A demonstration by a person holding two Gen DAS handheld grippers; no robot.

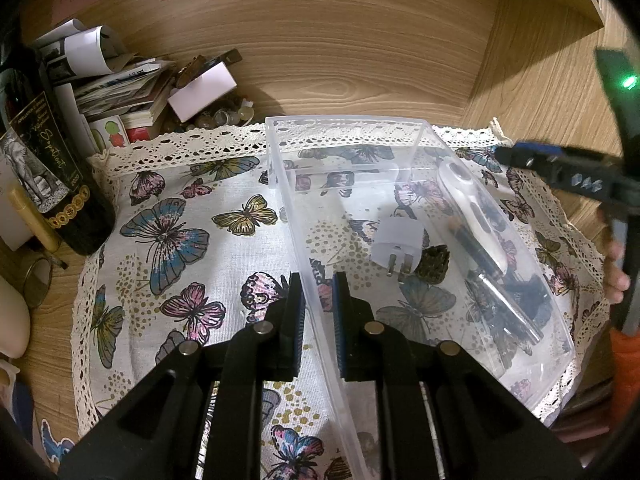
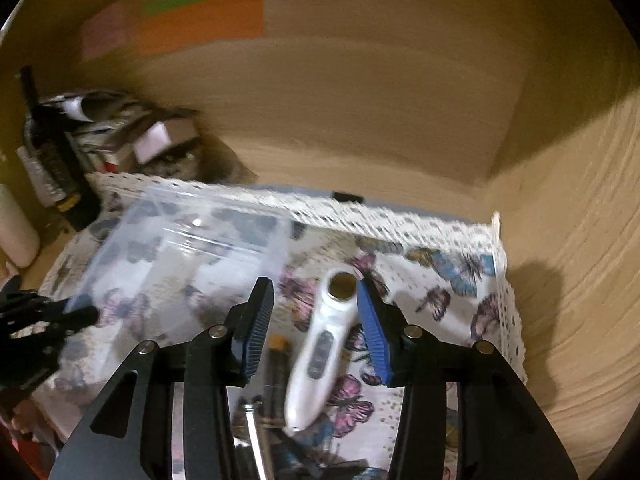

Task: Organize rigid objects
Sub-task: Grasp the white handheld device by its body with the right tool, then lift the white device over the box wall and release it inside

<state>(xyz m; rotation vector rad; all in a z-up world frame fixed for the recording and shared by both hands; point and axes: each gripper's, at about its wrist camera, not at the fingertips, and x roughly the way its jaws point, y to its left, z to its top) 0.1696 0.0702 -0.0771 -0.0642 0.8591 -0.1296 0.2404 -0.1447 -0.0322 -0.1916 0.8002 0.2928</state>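
Your left gripper [image 1: 319, 312] is clamped on the near wall of the clear bin [image 1: 340, 128], which sits on the butterfly cloth [image 1: 168, 240]. Inside lie a white plug [image 1: 394, 246], a white remote [image 1: 468, 204] and dark pens [image 1: 500, 300]. Your right gripper [image 2: 316, 320] hangs spread apart above the remote.

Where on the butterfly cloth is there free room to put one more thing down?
The cloth is bare between the wine bottle and the clear box, whose wall the left gripper pinches. The box's back half is also bare. Crowded: its front right, with the white device, the plug and dark items, and the paper pile behind.
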